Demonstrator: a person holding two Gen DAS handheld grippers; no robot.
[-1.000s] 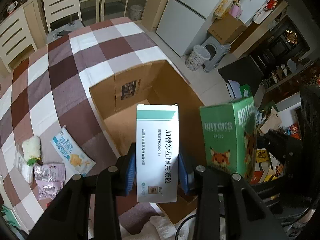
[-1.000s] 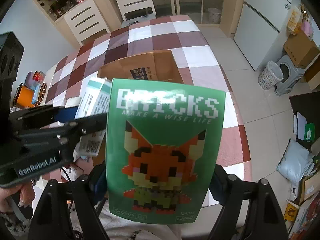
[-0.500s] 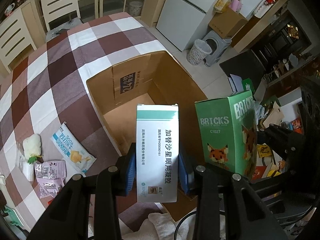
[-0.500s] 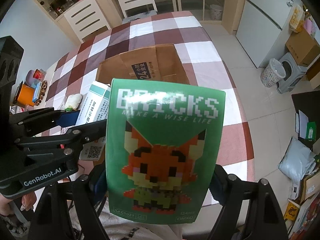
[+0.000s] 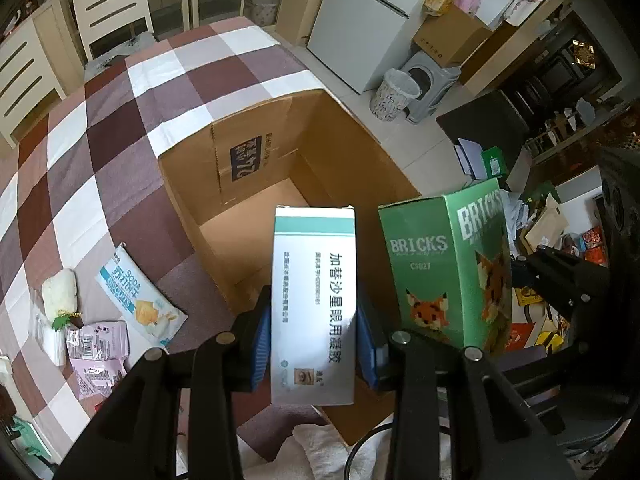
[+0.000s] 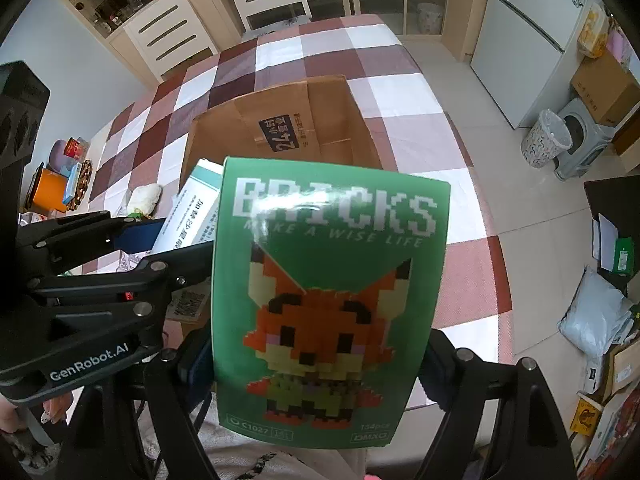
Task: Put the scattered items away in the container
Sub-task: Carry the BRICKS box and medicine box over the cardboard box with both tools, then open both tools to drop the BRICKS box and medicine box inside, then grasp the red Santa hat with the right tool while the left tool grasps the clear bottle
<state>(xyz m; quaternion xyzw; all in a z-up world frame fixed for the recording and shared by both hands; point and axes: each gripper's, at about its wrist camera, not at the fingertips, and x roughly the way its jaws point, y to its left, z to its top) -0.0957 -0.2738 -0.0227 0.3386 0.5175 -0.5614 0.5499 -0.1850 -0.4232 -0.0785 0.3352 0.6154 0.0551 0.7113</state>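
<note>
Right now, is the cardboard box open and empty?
Open; its top gapes. The cardboard box shows bare floor, but the held cartons hide its near part.

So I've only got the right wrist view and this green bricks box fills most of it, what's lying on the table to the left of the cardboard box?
Observer: In the left wrist view, a blue and white biscuit packet lies flat on the tablecloth beside the cardboard box.
Operator: Anything else out there?
Observer: Two pink sachets lie just past the packet, near the table's edge.
Operator: And is the cardboard box empty?
Observer: The part of its floor that shows is bare; the white medicine box in the left gripper hides the rest.
</note>
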